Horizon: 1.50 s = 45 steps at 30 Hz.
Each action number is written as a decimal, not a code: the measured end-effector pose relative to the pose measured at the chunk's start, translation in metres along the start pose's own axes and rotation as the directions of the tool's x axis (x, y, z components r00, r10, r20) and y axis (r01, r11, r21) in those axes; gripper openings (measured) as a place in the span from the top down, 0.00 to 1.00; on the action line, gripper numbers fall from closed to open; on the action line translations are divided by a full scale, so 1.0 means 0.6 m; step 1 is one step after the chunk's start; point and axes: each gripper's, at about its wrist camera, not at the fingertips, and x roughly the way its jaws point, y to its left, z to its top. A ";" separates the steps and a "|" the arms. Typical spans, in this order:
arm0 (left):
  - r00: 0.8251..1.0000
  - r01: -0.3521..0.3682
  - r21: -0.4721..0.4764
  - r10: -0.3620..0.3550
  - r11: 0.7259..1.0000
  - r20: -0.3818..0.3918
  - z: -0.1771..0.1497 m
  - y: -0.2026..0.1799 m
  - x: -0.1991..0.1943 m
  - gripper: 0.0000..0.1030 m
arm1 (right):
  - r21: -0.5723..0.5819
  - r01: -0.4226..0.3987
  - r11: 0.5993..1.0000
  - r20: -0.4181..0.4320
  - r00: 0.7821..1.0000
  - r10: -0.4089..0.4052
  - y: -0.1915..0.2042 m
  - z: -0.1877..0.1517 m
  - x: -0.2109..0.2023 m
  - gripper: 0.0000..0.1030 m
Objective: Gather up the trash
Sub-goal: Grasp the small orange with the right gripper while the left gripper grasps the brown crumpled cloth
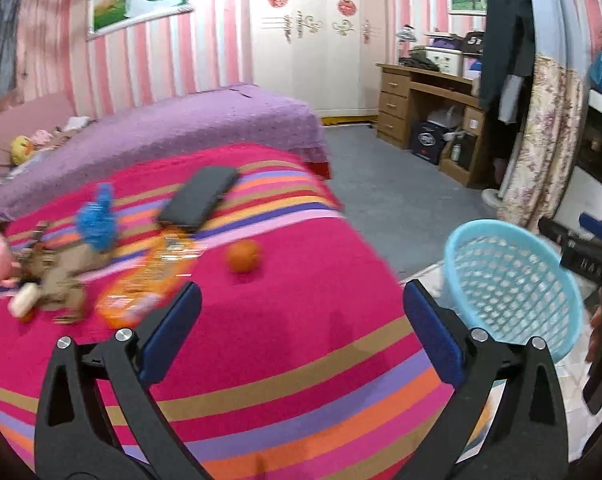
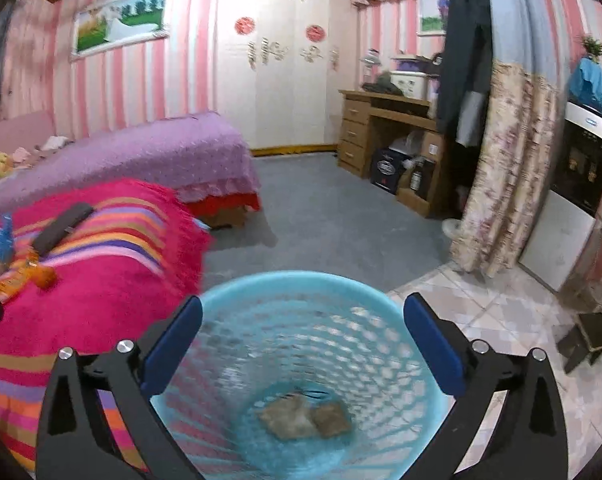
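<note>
Trash lies in two places, taking the blue mesh basket (image 2: 301, 344) as the landmark. Inside it, at the bottom, rest two crumpled brownish scraps (image 2: 305, 420). The right tool (image 2: 303, 344) hangs directly above the basket's mouth with its blue pads spread wide and nothing between them. To the basket's left stands the bed with the striped pink blanket (image 1: 285, 344), and the left tool (image 1: 301, 336) hovers over that blanket, likewise spread wide and empty. Farther left of the basket on the blanket sit an orange fruit (image 1: 243, 256), an orange snack wrapper (image 1: 149, 280), a dark flat case (image 1: 199, 196), a blue fuzzy thing (image 1: 97, 220) and a blurred heap of brownish scraps (image 1: 57, 280). Beyond the basket lie grey carpet (image 2: 333, 216) and a wooden desk (image 2: 385, 128).
</note>
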 end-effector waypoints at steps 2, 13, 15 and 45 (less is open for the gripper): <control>0.999 -0.045 -0.005 0.045 0.999 0.012 -0.005 0.048 -0.026 0.06 | -0.018 -0.043 0.999 0.008 0.999 0.043 0.039 0.007 -0.009 0.04; 0.969 -0.244 -0.108 0.240 0.964 -0.055 -0.055 0.313 -0.076 0.05 | -0.182 -0.232 0.955 -0.019 0.972 0.233 0.278 -0.001 -0.033 0.04; 0.961 -0.274 -0.117 0.267 0.955 -0.067 -0.068 0.342 -0.075 0.06 | -0.208 -0.267 0.941 -0.044 0.964 0.264 0.319 -0.009 -0.031 0.04; 0.960 -0.265 -0.167 0.244 0.950 -0.137 -0.063 0.388 0.036 0.09 | -0.299 -0.427 0.853 -0.222 0.901 0.373 0.448 -0.005 0.083 0.76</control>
